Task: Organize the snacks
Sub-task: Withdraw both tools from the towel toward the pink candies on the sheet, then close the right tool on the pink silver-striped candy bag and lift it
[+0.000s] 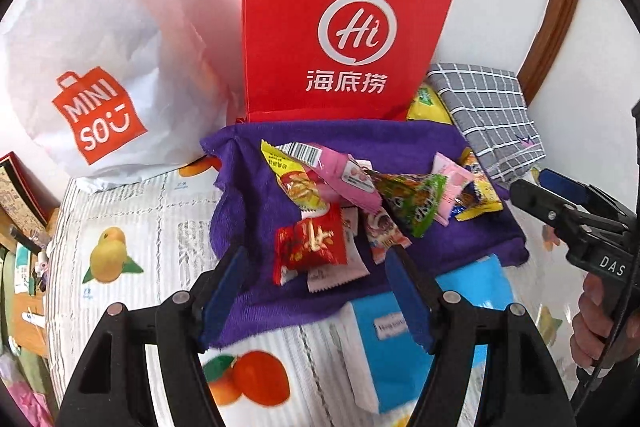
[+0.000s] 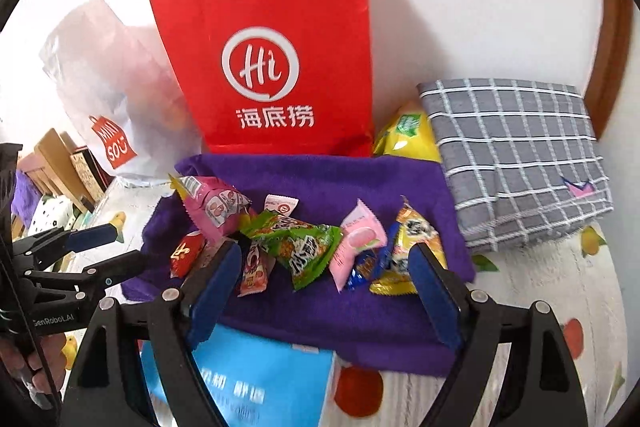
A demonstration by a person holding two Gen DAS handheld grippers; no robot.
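A heap of small snack packets [image 1: 360, 203] lies on a purple towel [image 1: 248, 195]: a red one [image 1: 310, 247] nearest the left gripper [image 1: 320, 287], a green one [image 2: 304, 247] in the middle, pink ones [image 2: 360, 239] and a yellow-and-blue one [image 2: 416, 243] toward the right gripper [image 2: 328, 287]. Both grippers hover just short of the pile, jaws spread wide, holding nothing (blue pads showing). A light-blue box [image 2: 260, 379] sits at the towel's near edge. Behind stand a red paper bag [image 1: 344, 23] and a white Miniso bag [image 1: 92, 67]; a folded grey checked cloth [image 2: 516, 155] and a yellow pouch [image 2: 408, 135] lie right. The fruit-print tablecloth [image 1: 120, 227] meets a white wall [image 2: 480, 7].
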